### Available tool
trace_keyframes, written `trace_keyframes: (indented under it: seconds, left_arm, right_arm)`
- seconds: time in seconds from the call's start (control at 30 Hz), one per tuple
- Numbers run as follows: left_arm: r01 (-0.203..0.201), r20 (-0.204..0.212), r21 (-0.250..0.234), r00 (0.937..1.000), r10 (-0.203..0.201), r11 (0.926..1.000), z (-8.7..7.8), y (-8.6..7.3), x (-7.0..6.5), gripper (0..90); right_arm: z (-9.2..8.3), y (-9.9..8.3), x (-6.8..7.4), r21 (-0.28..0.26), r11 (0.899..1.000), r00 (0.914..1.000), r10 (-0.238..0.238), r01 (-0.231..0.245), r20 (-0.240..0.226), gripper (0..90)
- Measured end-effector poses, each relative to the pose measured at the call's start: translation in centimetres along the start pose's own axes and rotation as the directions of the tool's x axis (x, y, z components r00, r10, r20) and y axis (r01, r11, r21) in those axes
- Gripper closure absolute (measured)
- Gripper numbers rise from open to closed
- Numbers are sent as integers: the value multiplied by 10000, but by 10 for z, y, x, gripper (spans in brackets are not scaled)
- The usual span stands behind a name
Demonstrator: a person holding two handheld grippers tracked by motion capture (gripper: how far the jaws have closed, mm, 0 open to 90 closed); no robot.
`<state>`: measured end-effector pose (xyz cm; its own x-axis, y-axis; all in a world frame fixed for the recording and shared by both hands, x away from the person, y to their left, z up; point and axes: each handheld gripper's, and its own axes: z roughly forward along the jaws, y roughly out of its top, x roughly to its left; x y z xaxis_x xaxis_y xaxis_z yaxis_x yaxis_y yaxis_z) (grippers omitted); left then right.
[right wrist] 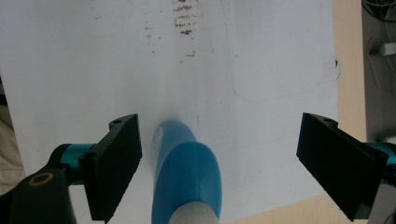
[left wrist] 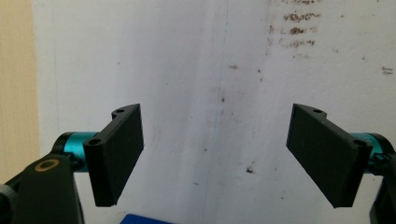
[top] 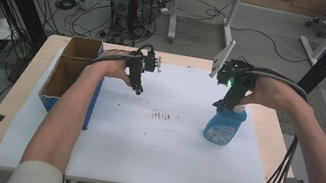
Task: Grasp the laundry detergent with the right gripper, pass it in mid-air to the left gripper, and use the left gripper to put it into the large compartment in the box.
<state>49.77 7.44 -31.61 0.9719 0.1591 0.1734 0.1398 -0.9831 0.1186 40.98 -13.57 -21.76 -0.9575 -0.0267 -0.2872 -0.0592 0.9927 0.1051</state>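
A: Nearest the high camera are the person's two forearms, rising from the bottom edge, the left one in a pale sleeve. What lies around them, left to right?

B: A cardboard box [top: 70,75] with a blue outside stands at the worktop's [top: 266,125] nine o'clock edge, open and just beside the left forearm. A white sheet [top: 166,148] covers most of the worktop, with a patch of brown smudges [top: 162,117] near its centre. The blue spray bottle [top: 225,125] stands upright at about three o'clock from those smudges.

A: Anything in the way?

B: Between the two grippers the sheet is bare apart from the smudges. The box sits close at the left arm's nine o'clock side.

A: The left gripper [top: 138,88]?

B: Held above the sheet, pointing down, at about eleven o'clock from the smudges. In the left gripper view its jaws stand wide apart with just the sheet between them: released.

A: And the right gripper [top: 222,103]?

B: It points down over the bottle's top. In the right gripper view the bottle [right wrist: 187,177] rises between the jaws, nearer the left one, with a gap on both sides: released, touching nothing.
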Motion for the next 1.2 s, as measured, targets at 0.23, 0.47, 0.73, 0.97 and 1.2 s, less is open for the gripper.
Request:
trace_keyframes:
  seconds: [0.23,0.47,0.73,0.97,1.2]
  left_arm:
    - [-39,96,-195,9999,41,9998,1,3,0,190]
    - [-3,74,-143,10000,4,9999,1,2,0,189]
    - [15,105,-360,9999,-11,9993,1,3,1,189]
    - [8,58,-441,10000,-6,9990,1,4,1,189]
    - [-5,46,-480,10000,7,9988,1,4,1,189]
  right_arm:
    - [-8,-28,0,-440,9968,9978,661,-664,-86,132]
    - [3,-87,5,-738,9778,9792,1916,-1964,-669,132]
    - [21,-112,8,-921,9621,9642,2483,-2566,-932,132]
    - [38,-129,18,-1276,9460,9522,2851,-2979,-1094,132]
    - [54,-144,27,-1758,9186,9333,3344,-3538,-1312,132]
